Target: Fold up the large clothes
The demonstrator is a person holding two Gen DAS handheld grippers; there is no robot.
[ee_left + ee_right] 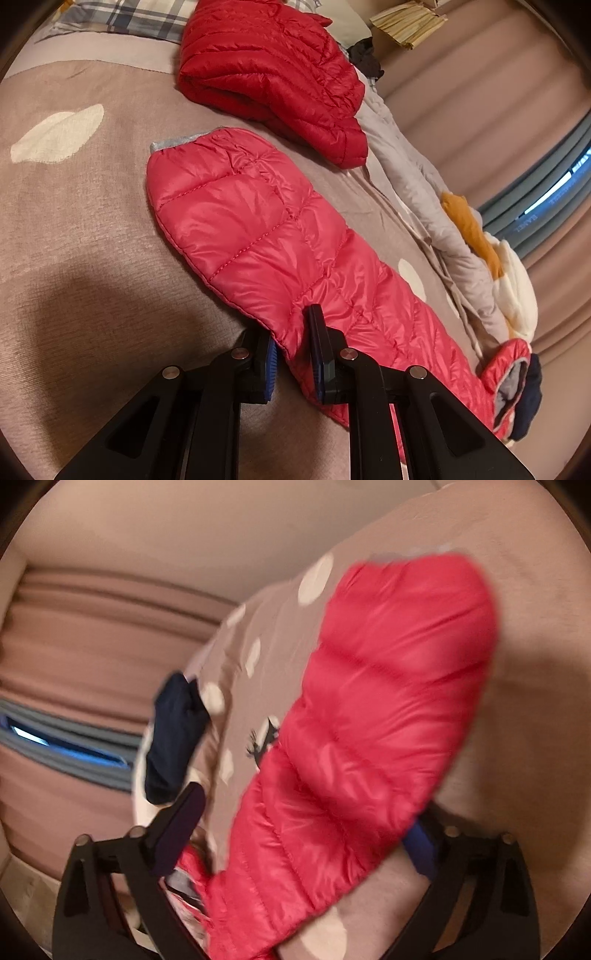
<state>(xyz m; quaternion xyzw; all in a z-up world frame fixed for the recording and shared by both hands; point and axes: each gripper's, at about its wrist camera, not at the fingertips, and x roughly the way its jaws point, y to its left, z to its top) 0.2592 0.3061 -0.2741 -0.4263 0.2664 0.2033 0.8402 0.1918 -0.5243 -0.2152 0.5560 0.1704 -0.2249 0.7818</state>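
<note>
Left tongs clamped on the pink quilted jacket's edge at frame centre on the bed, darker red jacket already folded upper centre, right tongs apart astride the pink one, folding unfinished.

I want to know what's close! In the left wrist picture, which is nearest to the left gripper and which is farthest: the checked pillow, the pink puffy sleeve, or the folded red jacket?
1. The pink puffy sleeve: pinched in the left gripper, at the bottom.
2. The folded red jacket: farther up the bed, middle.
3. The checked pillow: farthest, top left.
</note>
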